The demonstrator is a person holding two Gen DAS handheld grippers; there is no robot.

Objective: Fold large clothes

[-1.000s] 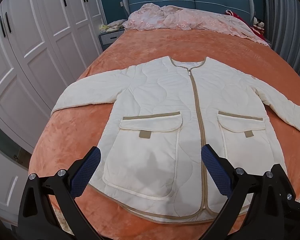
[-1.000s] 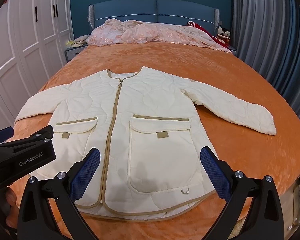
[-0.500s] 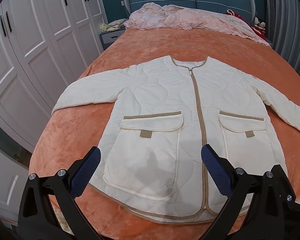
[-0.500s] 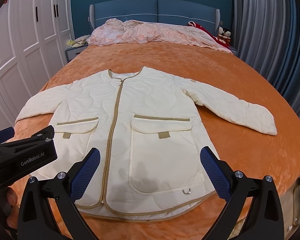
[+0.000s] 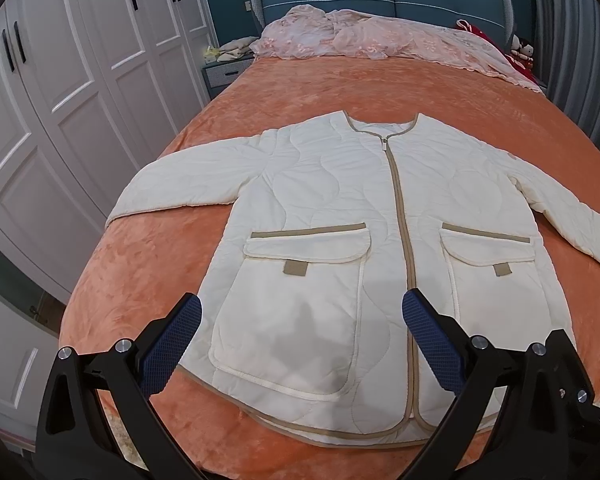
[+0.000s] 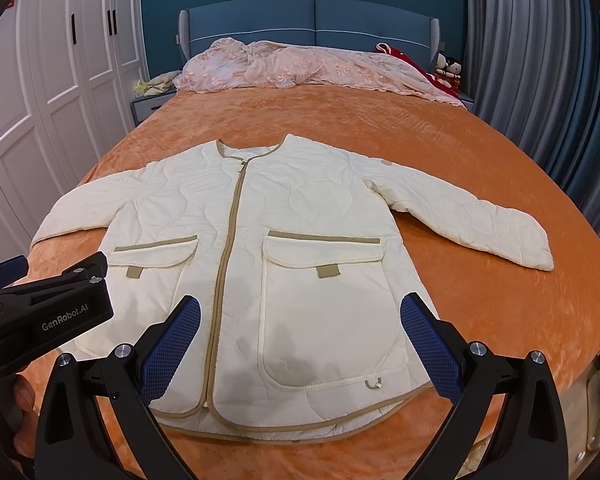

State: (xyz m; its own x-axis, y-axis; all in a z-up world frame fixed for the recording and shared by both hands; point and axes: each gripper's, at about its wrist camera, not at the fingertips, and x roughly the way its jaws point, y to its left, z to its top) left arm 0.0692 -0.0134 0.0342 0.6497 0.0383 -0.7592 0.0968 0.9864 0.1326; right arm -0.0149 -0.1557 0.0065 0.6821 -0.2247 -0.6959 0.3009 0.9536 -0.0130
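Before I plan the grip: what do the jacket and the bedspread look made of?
Jacket: cream quilted fabric, seemingly padded, matte, with wavy stitch lines and tan trim; probably a smooth synthetic shell. Bedspread: orange plush, likely fleece or velvet, with a soft sheen and brushed patches.

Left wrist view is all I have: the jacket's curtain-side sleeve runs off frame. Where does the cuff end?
Observer: In the right wrist view the cuff lies flat on the orange blanket, short of the bed's edge.
Operator: Right gripper state?
Observer: The right gripper is open and empty, pointed at the curtain-side pocket of the jacket.
Operator: Anything at the bottom of that pocket? That part is blocked for me.
Observer: A small metal ring sits at the pocket's lower edge.
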